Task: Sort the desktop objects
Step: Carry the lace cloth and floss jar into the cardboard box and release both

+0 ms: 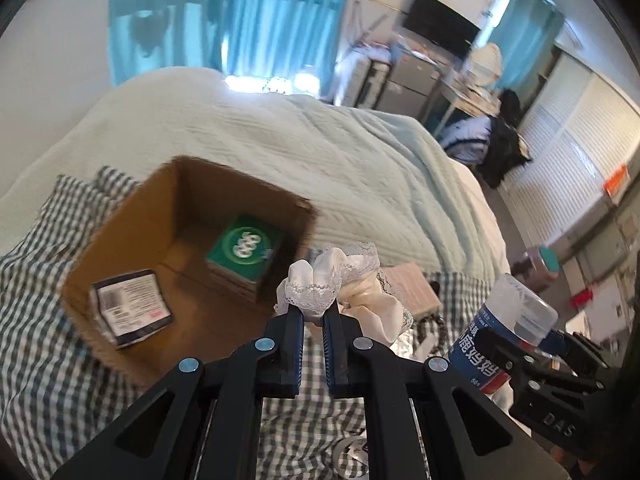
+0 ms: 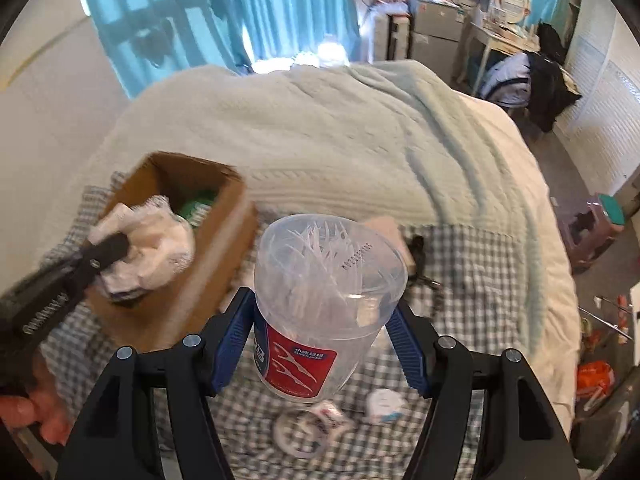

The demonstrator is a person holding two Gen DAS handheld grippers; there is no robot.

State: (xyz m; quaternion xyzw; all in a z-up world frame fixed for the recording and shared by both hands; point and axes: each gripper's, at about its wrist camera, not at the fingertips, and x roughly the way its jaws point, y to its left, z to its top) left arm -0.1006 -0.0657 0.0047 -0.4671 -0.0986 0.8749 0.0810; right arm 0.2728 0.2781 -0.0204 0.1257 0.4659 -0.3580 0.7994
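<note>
My left gripper (image 1: 312, 310) is shut on a white lace-trimmed cloth (image 1: 352, 280), held in the air just right of an open cardboard box (image 1: 132, 232). Inside the box lie a green packet (image 1: 244, 248) and a dark packet with a white label (image 1: 132, 304). My right gripper (image 2: 322, 306) is shut on a clear plastic jar of white floss picks (image 2: 328, 264) with a red and blue label, lifted above the checked cloth (image 2: 480, 280). In the right wrist view the left gripper (image 2: 116, 248) holds the cloth (image 2: 160, 248) over the box's (image 2: 224, 240) near corner.
The box stands on a checked cloth laid on a bed with a pale green blanket (image 1: 320, 152). On the checked cloth lie a tape roll (image 2: 300, 432), a small white round item (image 2: 386, 404), a pink pad (image 1: 412, 284) and a black clip (image 2: 420, 264). A hand (image 2: 36, 412) shows at lower left.
</note>
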